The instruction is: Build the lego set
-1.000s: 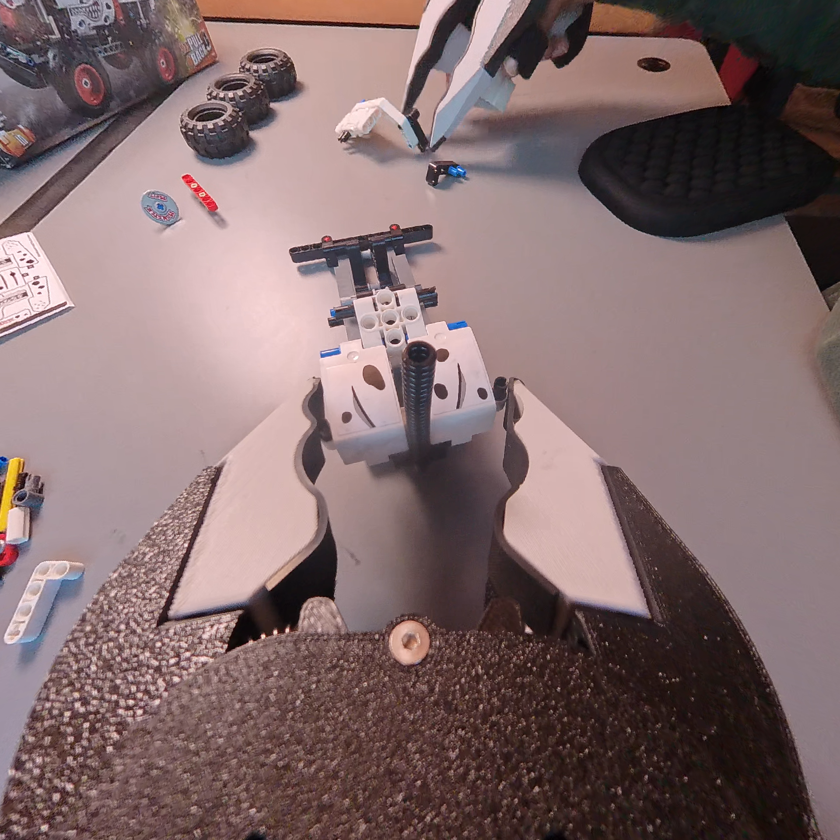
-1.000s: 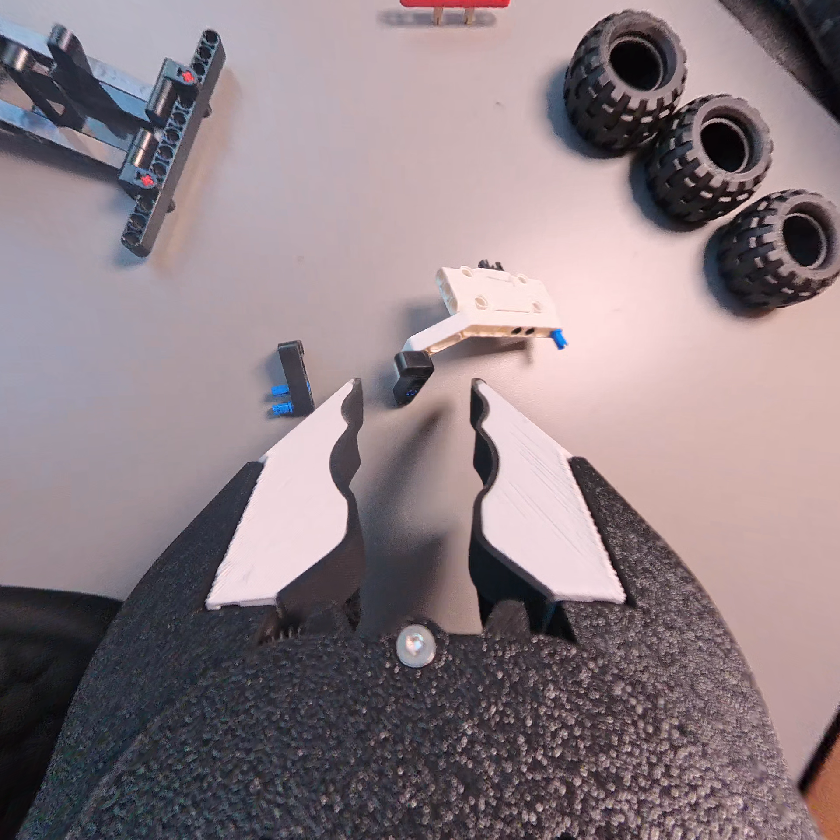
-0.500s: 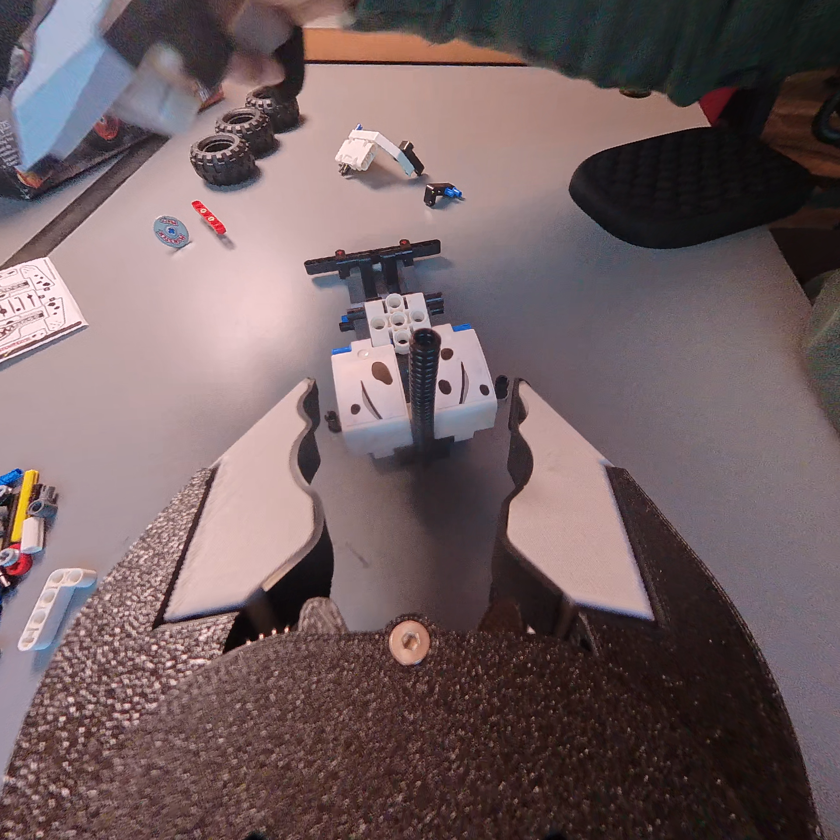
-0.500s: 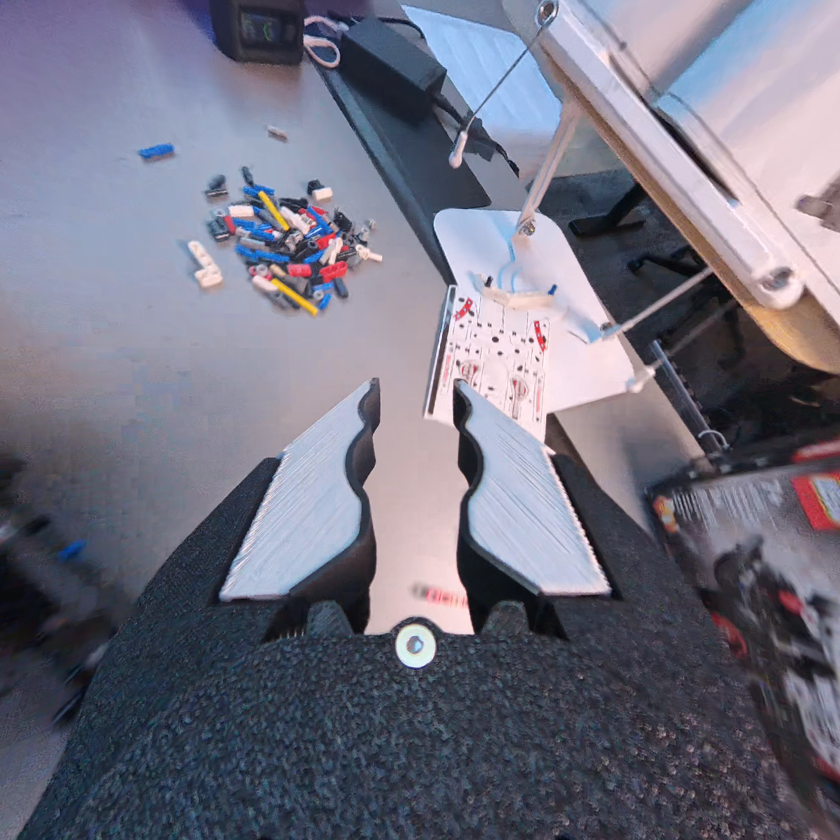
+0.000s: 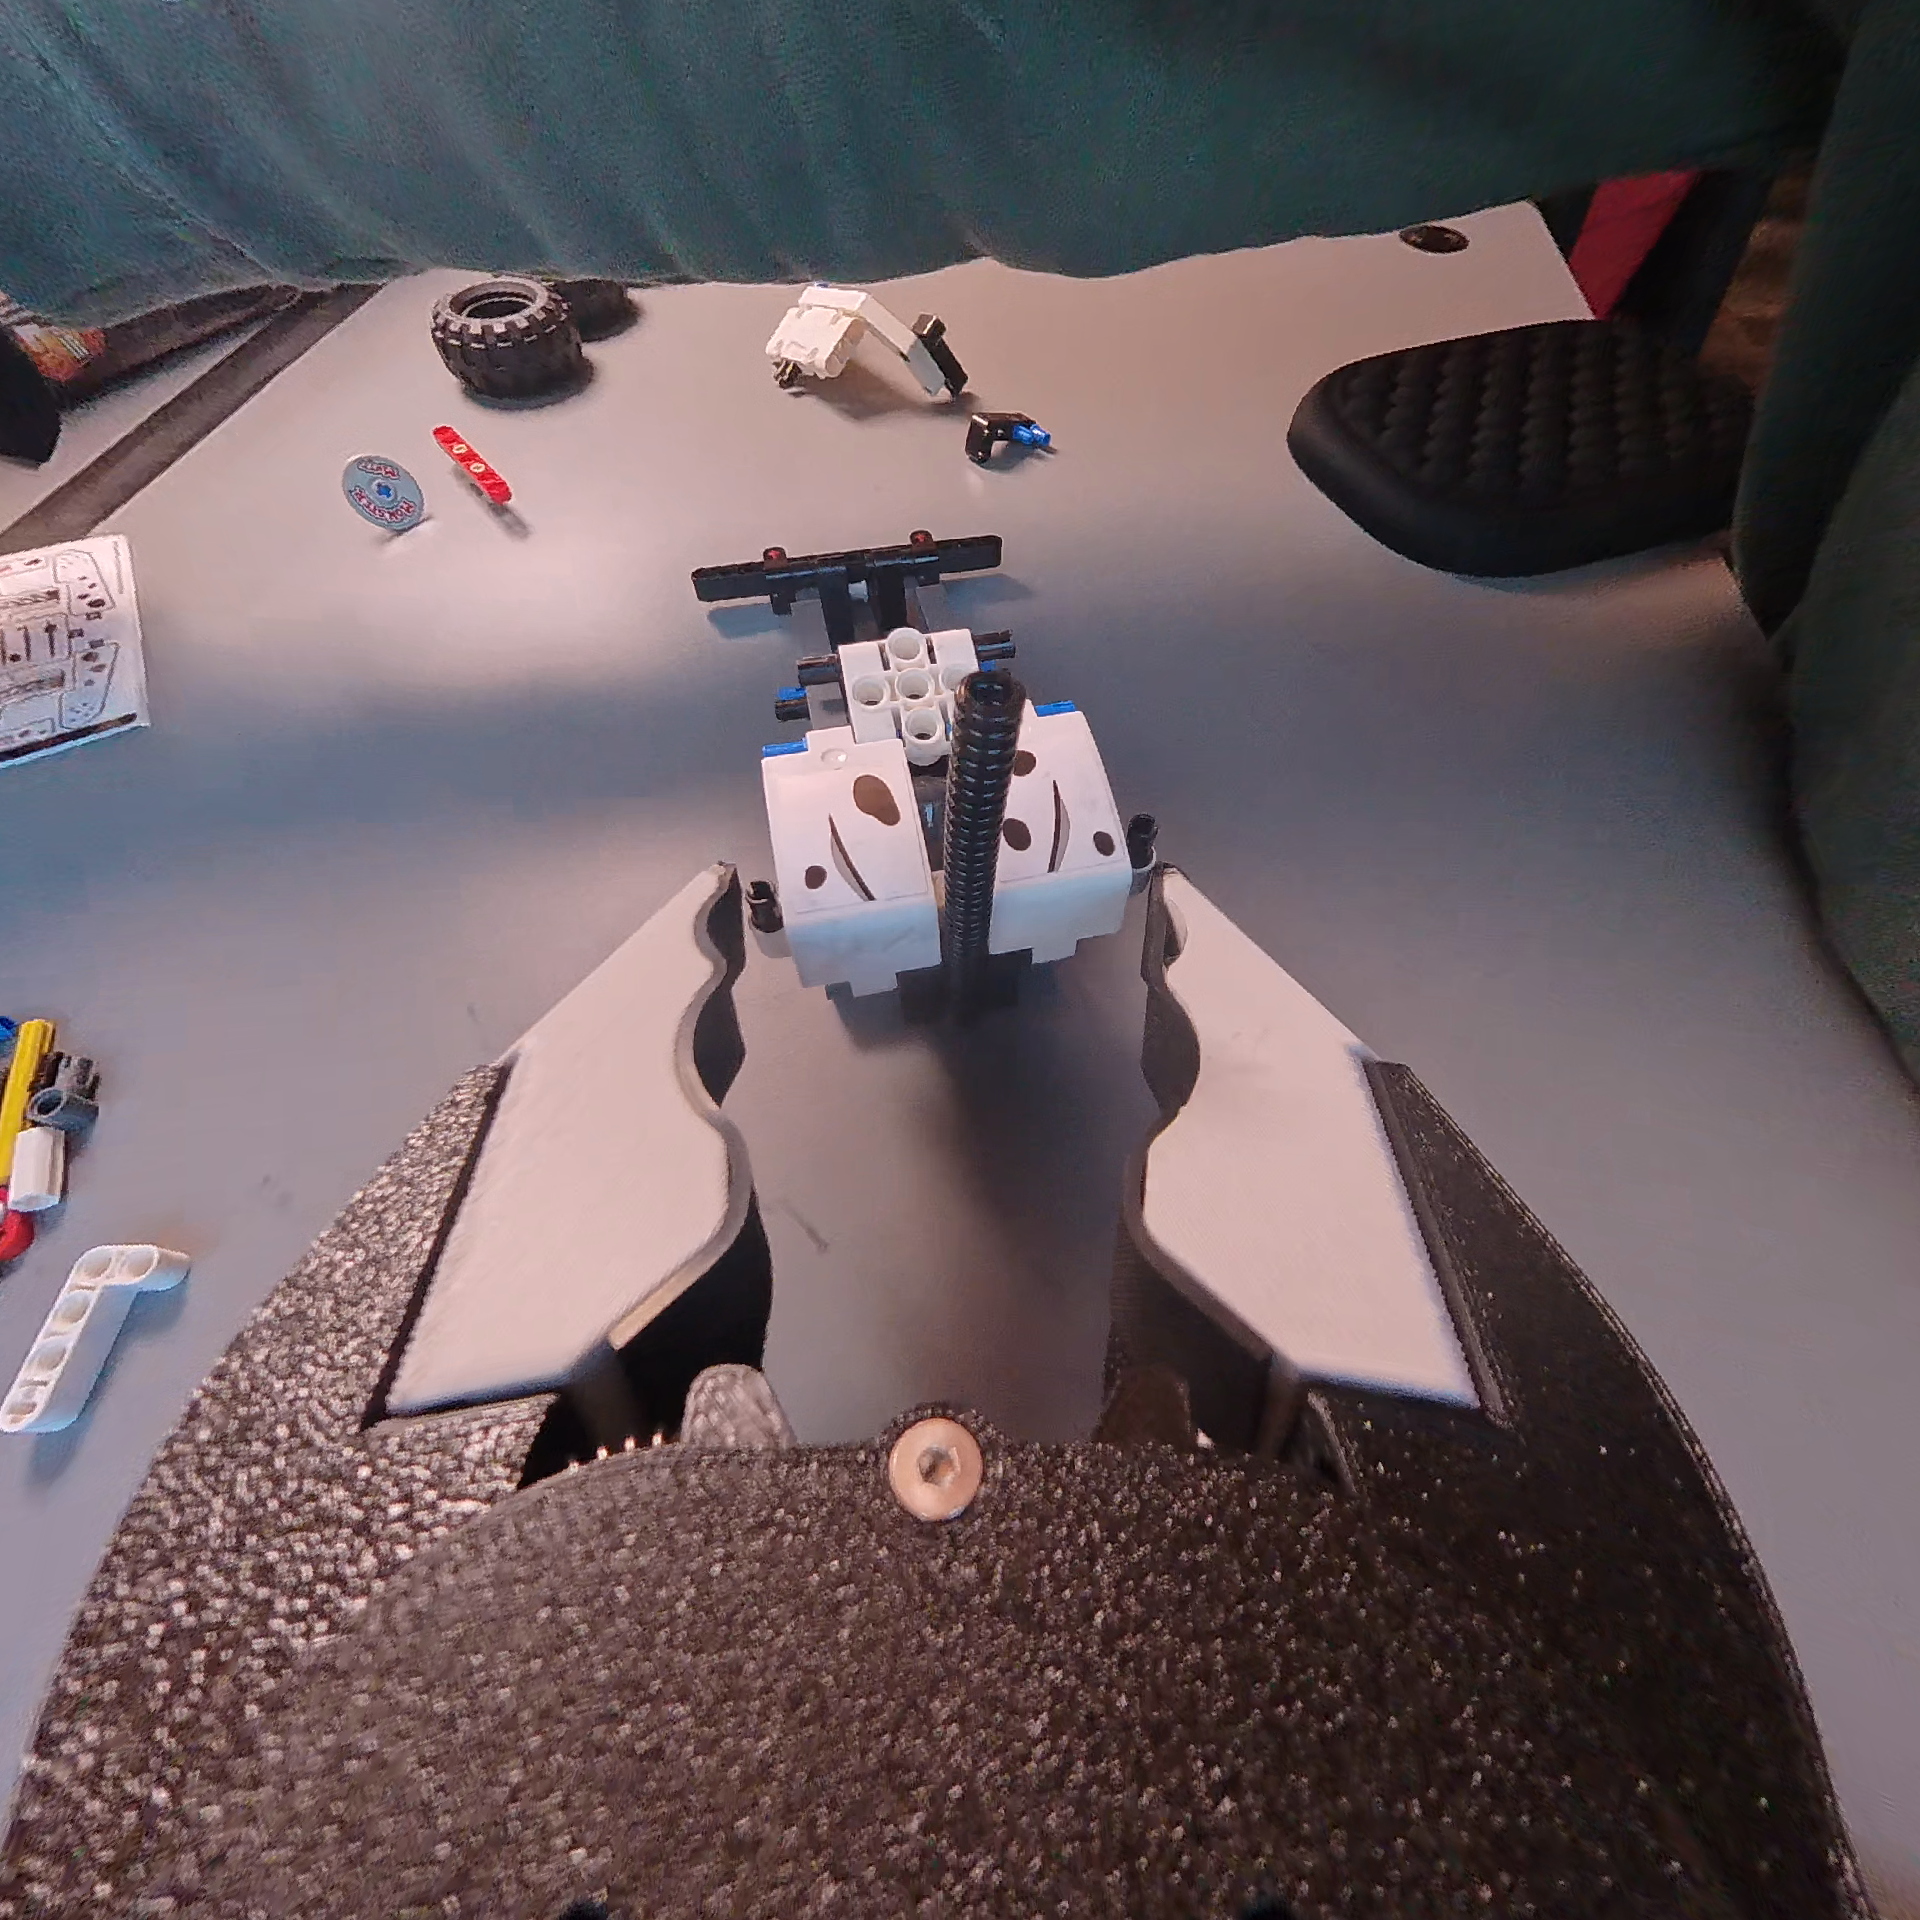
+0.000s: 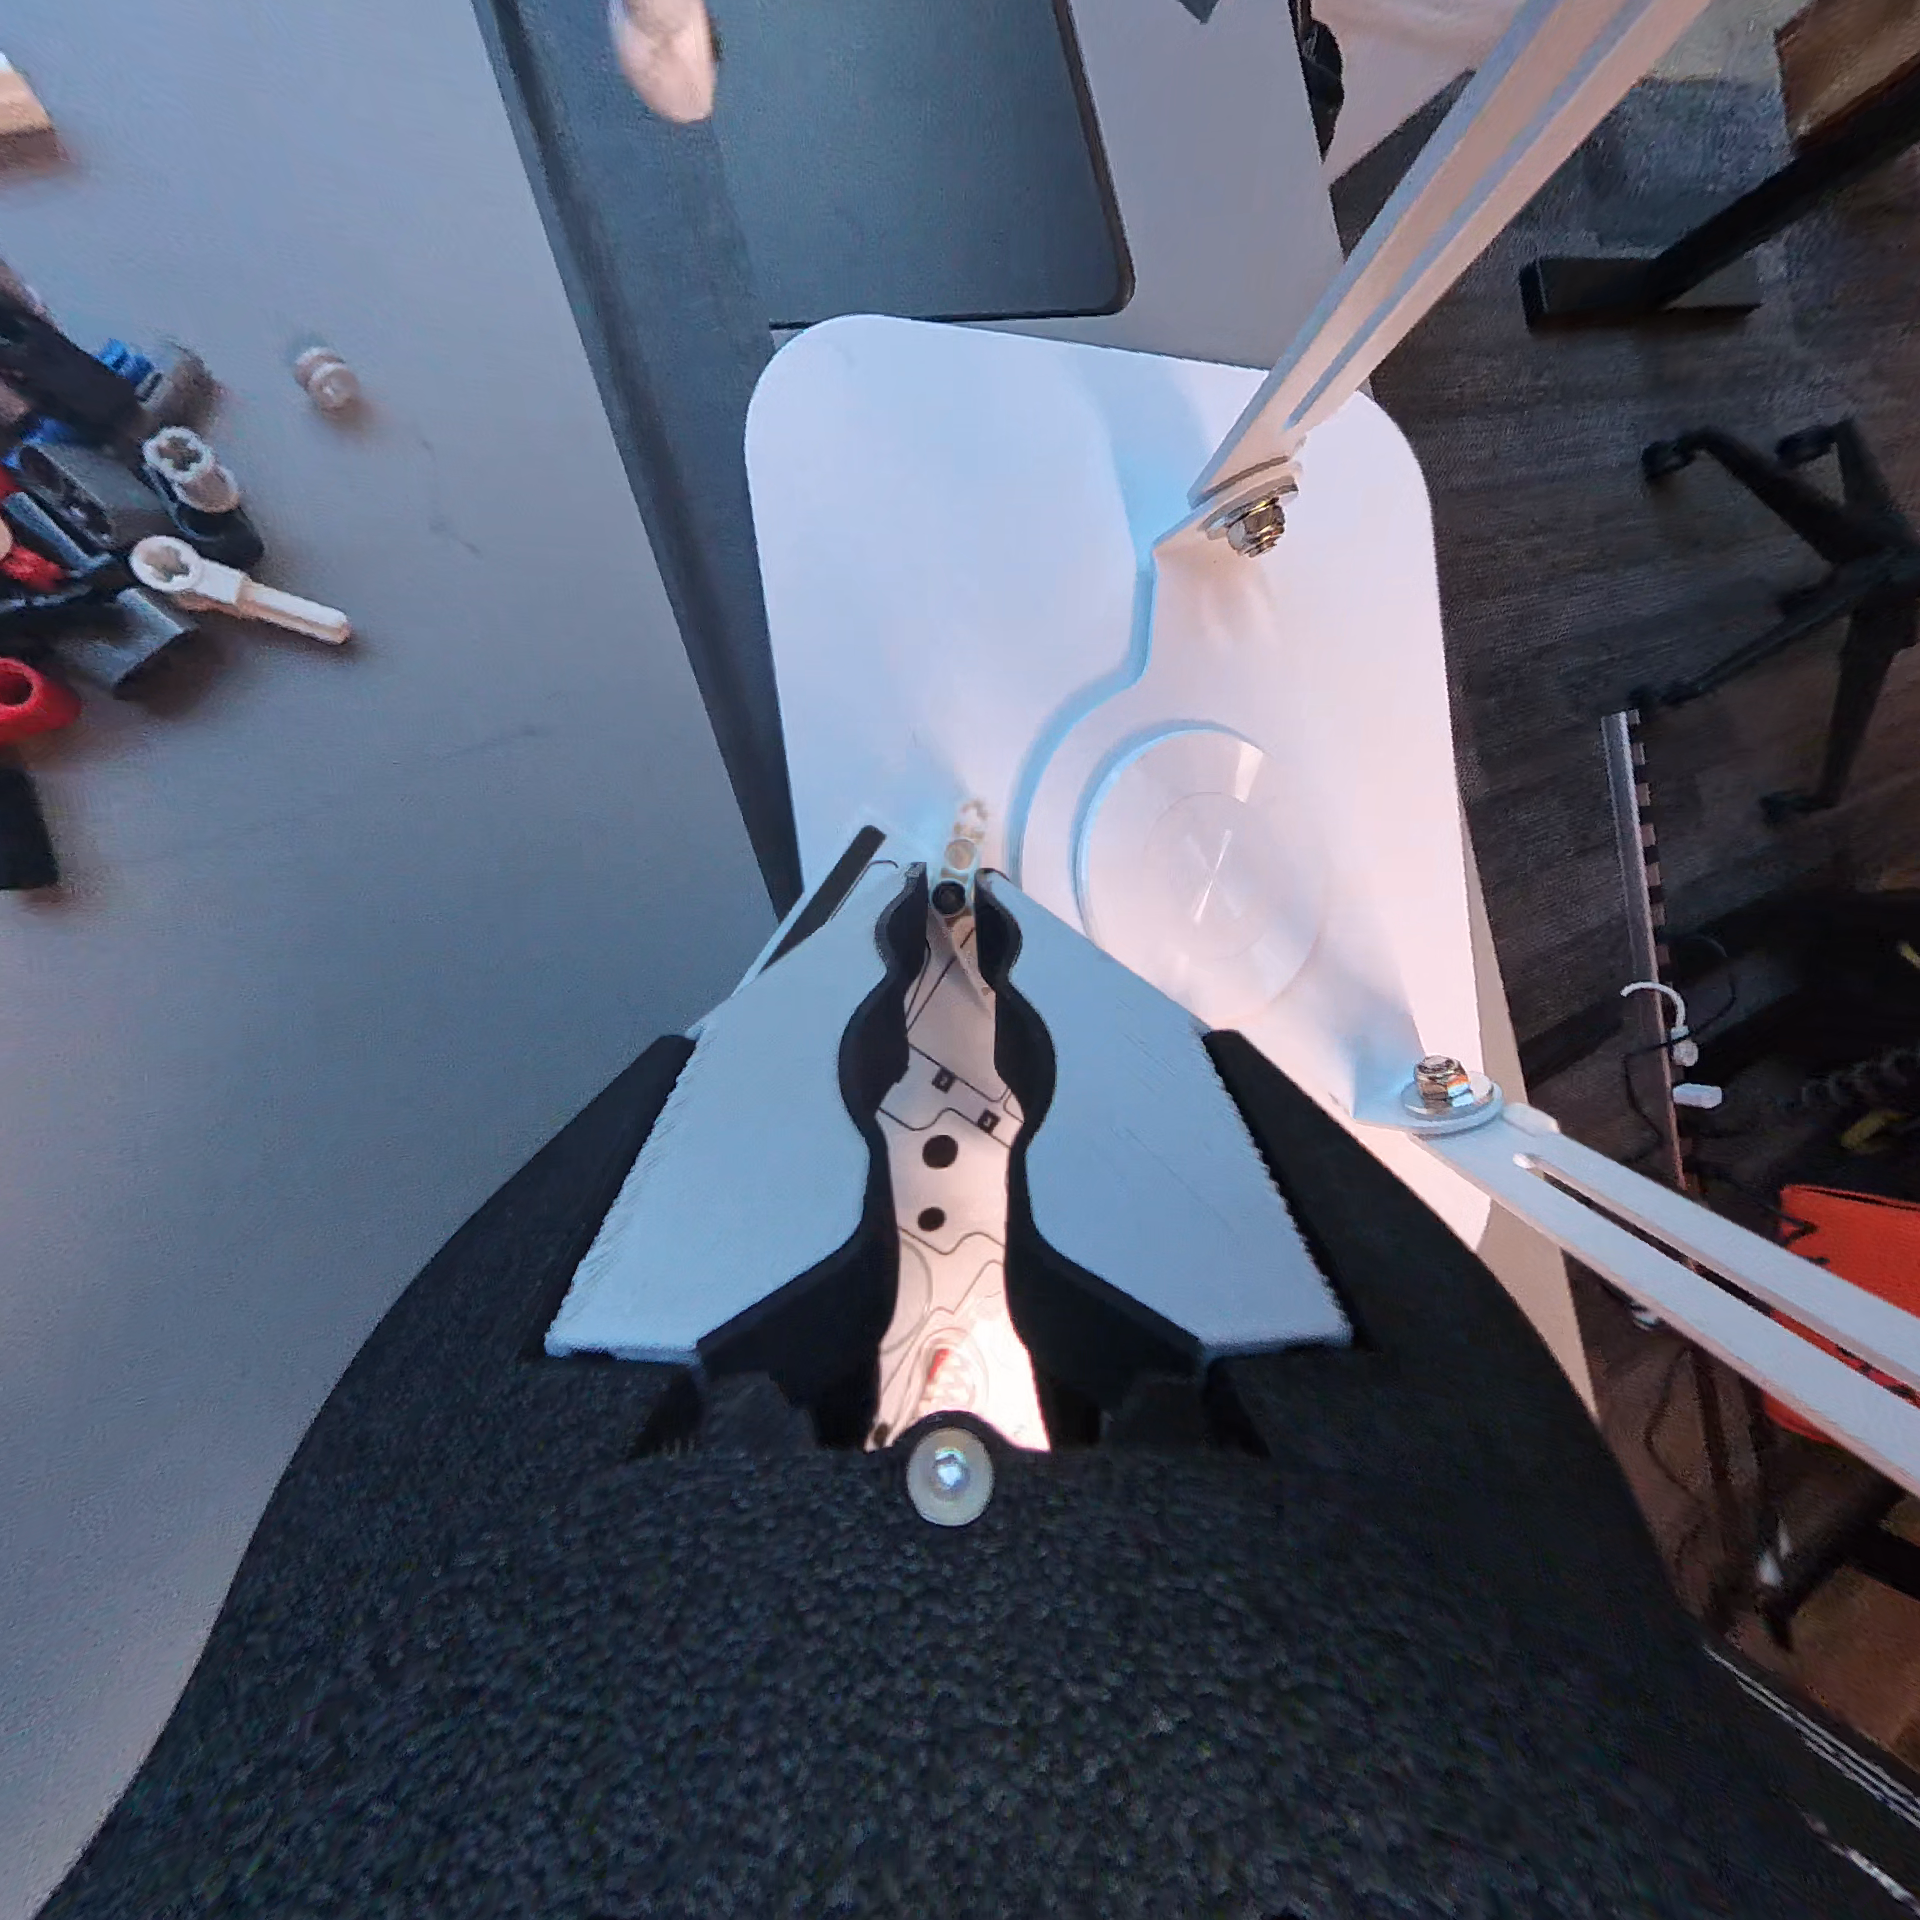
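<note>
The part-built lego truck (image 5: 914,790), white spotted body on a black frame with a black ribbed hose (image 5: 971,821), lies on the grey table. My left gripper (image 5: 943,883) is open, its fingertips on either side of the truck's near end, with small gaps. My right gripper (image 6: 951,875) is shut on a small white lego piece (image 6: 956,857) with a hole, held at the fingertips above a sticker sheet (image 6: 935,1195) and a white stand base (image 6: 935,571). A white sub-assembly (image 5: 831,332) and a small black piece with blue pins (image 5: 1003,431) lie beyond the truck.
A green sleeve (image 5: 831,125) crosses the top of the left wrist view. A tyre (image 5: 506,338), red beam (image 5: 473,464), round disc (image 5: 382,494), sticker sheet (image 5: 62,644), white bent beam (image 5: 78,1330) and black pad (image 5: 1517,436) lie around. Loose pieces (image 6: 104,540) lie left of the stand base. The tips of one gripper are about 35 cm away from the tips of the other. To the white sub-assembly (image 5: 831,332): left tips about 30 cm, right tips about 40 cm.
My right gripper swung away from the white sub-assembly, across to the sticker sheet and stand base, and closed on a small white piece. The left gripper barely moved.
</note>
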`<move>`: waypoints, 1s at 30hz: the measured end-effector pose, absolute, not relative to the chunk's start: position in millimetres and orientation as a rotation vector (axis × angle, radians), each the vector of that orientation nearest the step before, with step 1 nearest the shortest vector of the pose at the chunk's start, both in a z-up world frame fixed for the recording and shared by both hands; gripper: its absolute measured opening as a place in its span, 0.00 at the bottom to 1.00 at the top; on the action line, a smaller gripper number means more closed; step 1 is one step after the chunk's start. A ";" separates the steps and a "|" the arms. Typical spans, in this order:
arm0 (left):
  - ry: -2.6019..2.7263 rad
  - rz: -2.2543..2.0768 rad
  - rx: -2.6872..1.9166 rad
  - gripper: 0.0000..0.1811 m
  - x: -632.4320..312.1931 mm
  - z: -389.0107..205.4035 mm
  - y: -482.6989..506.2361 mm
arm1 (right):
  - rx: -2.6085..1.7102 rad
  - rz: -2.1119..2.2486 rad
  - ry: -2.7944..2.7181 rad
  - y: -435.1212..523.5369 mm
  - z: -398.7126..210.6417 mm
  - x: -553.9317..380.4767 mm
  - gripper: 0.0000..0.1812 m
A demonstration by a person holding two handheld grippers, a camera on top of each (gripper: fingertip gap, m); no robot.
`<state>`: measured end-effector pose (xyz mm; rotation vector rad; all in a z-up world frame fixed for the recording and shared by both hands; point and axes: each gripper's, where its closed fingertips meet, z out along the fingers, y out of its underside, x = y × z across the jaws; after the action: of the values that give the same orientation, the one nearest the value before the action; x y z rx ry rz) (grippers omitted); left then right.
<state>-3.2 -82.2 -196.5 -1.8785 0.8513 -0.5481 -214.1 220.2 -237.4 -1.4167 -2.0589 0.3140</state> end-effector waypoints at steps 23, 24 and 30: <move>0.654 -0.495 -2.093 0.46 4.9 -213.5 -58.5 | -1.734 0.342 -1.658 105.2 -213.8 110.1 0.22; 0.594 -0.544 -2.113 0.46 3.5 -211.7 -56.3 | -1.700 0.390 -1.588 97.6 -200.7 110.3 0.22; 0.272 -0.742 -2.139 0.46 -4.9 -204.1 -41.4 | -1.591 0.905 -1.129 0.7 -147.2 80.3 0.10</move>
<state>-4.9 -41.4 -204.1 -2.1390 0.2720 -0.7419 80.3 0.7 -147.2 -1.5908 -1.1288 0.9052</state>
